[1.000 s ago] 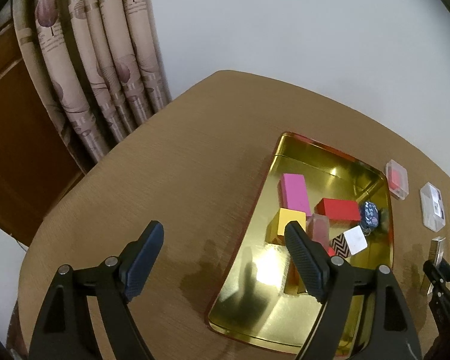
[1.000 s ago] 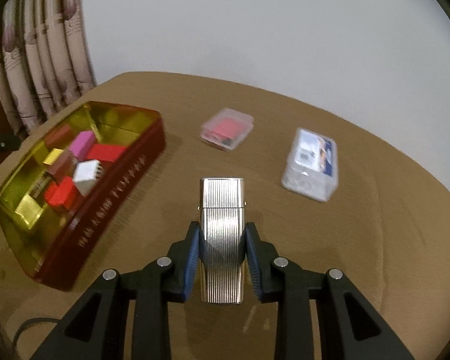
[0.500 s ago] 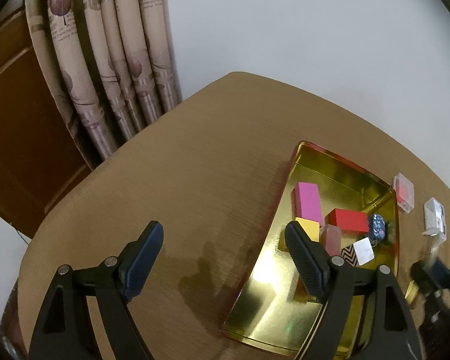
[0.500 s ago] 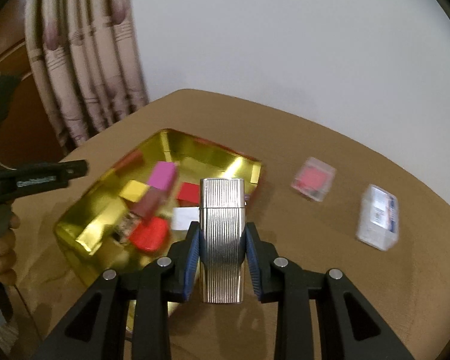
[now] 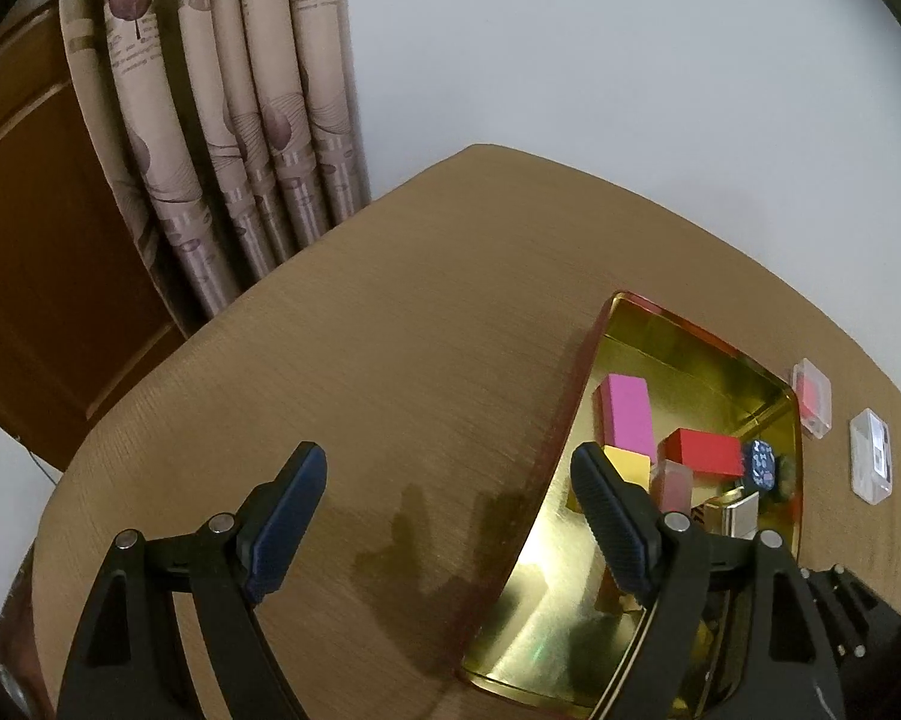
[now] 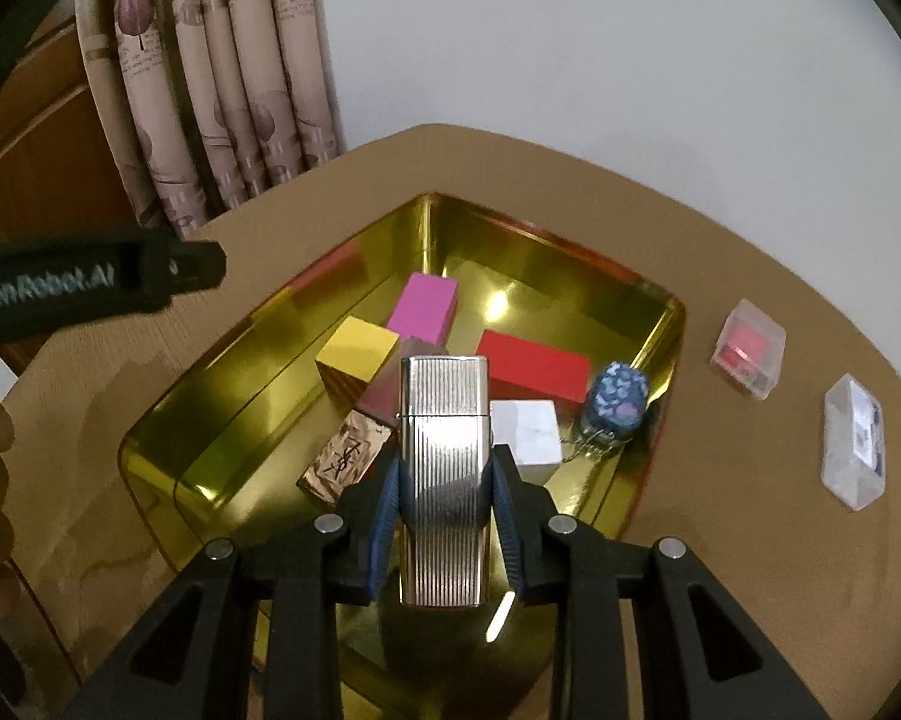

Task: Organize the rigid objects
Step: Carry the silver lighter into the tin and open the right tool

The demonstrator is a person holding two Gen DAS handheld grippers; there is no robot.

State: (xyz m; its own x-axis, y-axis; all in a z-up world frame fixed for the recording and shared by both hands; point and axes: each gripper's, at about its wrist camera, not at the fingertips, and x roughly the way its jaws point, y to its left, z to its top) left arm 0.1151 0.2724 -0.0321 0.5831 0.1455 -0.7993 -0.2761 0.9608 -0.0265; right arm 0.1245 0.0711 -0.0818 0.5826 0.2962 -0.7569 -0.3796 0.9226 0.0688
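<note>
R tool (image 6: 444, 480) grips lighter (image 6: 444, 468) over tin (image 6: 222, 396) – blocks (image 6: 537, 366) below | L tool (image 5: 450, 516) released

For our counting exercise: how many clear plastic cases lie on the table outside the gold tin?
2: the red-filled case right of the tin, and the white-labelled case farther right.

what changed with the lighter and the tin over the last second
The right gripper carried the silver lighter leftward from above the bare table to over the gold tin, keeping it clamped. The left gripper stayed open beside the tin. The blocks inside and the two clear cases on the table did not move.
</note>
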